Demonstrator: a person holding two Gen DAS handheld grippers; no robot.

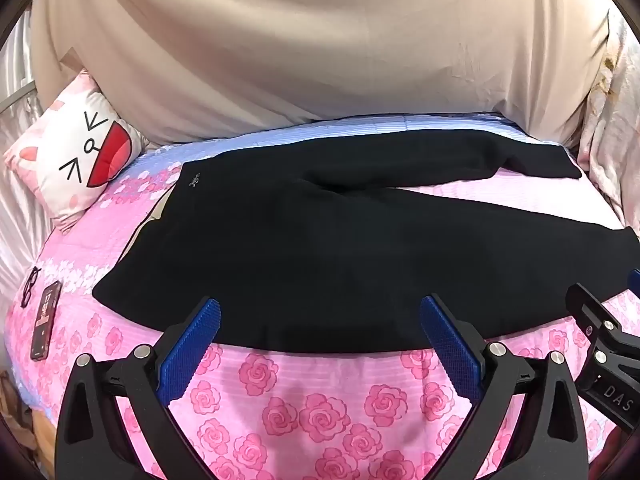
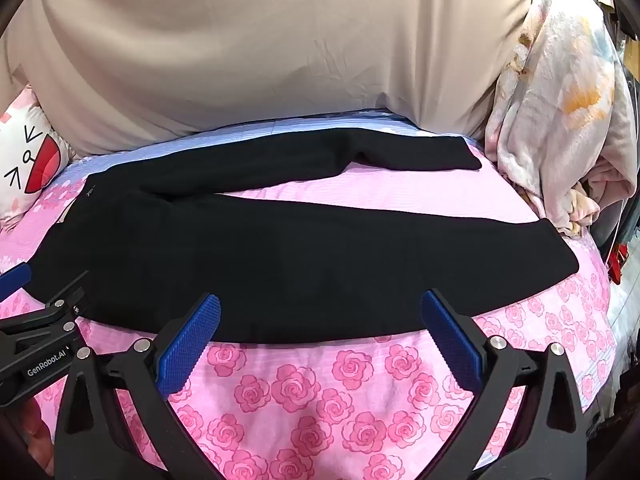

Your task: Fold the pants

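Black pants (image 1: 320, 248) lie spread flat on a pink rose-print bed sheet (image 1: 320, 408), waist to the left, two legs running right and splayed apart. In the right wrist view the pants (image 2: 280, 256) fill the middle. My left gripper (image 1: 320, 312) hovers open over the near edge of the pants, nothing between its blue pads. My right gripper (image 2: 320, 308) is also open above the near leg's edge, holding nothing. Each gripper shows at the edge of the other's view.
A cat-face pillow (image 1: 80, 152) sits at the back left. A phone (image 1: 46, 320) and glasses (image 1: 30, 286) lie on the sheet at left. A beige drape (image 1: 320, 48) backs the bed. A bundled floral blanket (image 2: 560, 120) stands at the right.
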